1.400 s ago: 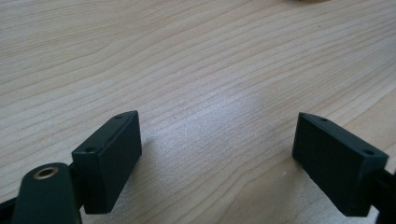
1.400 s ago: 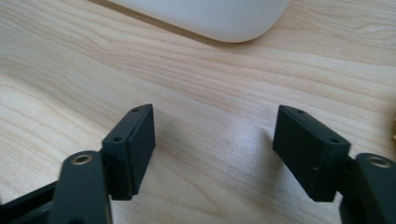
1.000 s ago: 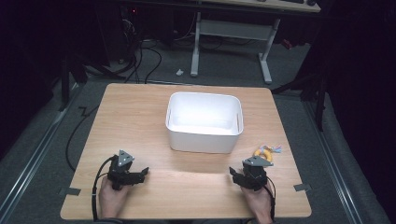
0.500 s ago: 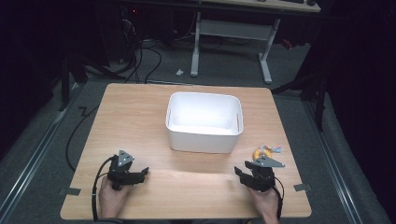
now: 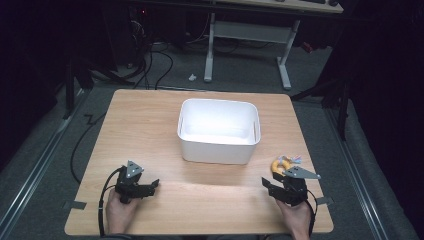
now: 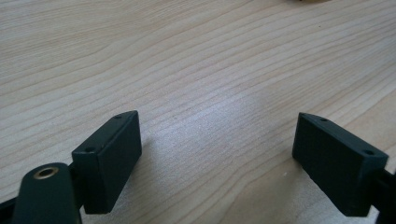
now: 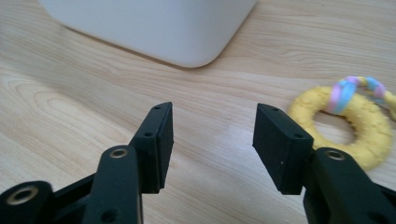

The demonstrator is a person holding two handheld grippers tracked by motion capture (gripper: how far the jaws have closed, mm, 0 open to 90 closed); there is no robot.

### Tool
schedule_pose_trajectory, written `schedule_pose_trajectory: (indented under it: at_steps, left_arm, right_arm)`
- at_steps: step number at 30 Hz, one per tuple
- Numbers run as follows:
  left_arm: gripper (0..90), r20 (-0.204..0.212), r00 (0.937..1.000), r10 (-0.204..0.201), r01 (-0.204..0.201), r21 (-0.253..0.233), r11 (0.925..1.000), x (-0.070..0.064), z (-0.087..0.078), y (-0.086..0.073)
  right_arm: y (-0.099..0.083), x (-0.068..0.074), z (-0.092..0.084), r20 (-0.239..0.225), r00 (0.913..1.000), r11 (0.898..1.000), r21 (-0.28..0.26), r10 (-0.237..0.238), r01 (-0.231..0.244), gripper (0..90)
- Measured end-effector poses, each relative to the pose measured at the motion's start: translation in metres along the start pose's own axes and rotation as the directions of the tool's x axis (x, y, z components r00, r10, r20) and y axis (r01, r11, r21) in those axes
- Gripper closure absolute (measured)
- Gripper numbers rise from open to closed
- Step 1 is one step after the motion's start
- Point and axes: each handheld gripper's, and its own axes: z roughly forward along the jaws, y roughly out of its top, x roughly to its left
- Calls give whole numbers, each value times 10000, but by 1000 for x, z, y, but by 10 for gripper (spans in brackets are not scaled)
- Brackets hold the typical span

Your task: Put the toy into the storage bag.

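One toy is all you have to deal with: a yellow ring (image 7: 344, 122) with a pastel braided loop knotted through it, lying flat on the wooden table (image 5: 150, 130) at about 1 o'clock from your right gripper (image 5: 275, 185), just beside its jaws and a little short of the near right corner of the white bin (image 5: 219, 131). From the right gripper view the ring looks like soft, nubbly rubber, so expect it to be light, to give a bit under pressure and to grip well rather than slide; the braid looks limp and is no place to pinch. Take it across the bare yellow band at the ring's 6 or 9 o'clock, one jaw through the hole and one outside, away from the knot. Your right gripper stands with its jaws well apart and nothing between them. Your left gripper (image 6: 217, 156) rests low over bare wood near the table's 7 o'clock corner, jaws spread wide and empty. Count: one ring, one bin, two grippers. The bin appears empty from the high view, though its near inner wall is hidden, so I can't be certain.
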Motion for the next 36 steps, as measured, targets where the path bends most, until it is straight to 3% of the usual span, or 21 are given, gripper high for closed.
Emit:
schedule_pose_trajectory:
  at_steps: [6, 15, 23, 30, 36]
  left_arm:
    - [159, 1, 10000, -1, 1, -3, 10000, 0, 0, 0]
    - [159, -1, 10000, -2, 2, -3, 10000, 0, 0, 0]
    - [159, 1, 10000, 2, -2, 1, 10000, 0, 0, 0]
    - [159, -2, 10000, 3, -3, -1, 10000, 0, 0, 0]
    - [159, -1, 10000, 2, -2, -1, 10000, 0, 0, 0]
  right_arm:
    - [0, -9, -8, 162, 9998, 10000, 1, 63, -63, 463]
    - [3, -24, -15, 375, 9992, 9991, 414, 101, -117, 461]
    - [9, -41, -24, 714, 9974, 9981, 592, 109, -151, 530]
    - [17, -50, -24, 645, 9978, 9970, 746, 147, -195, 570]
    - [25, -58, -22, 999, 9949, 9954, 937, 129, -223, 604]
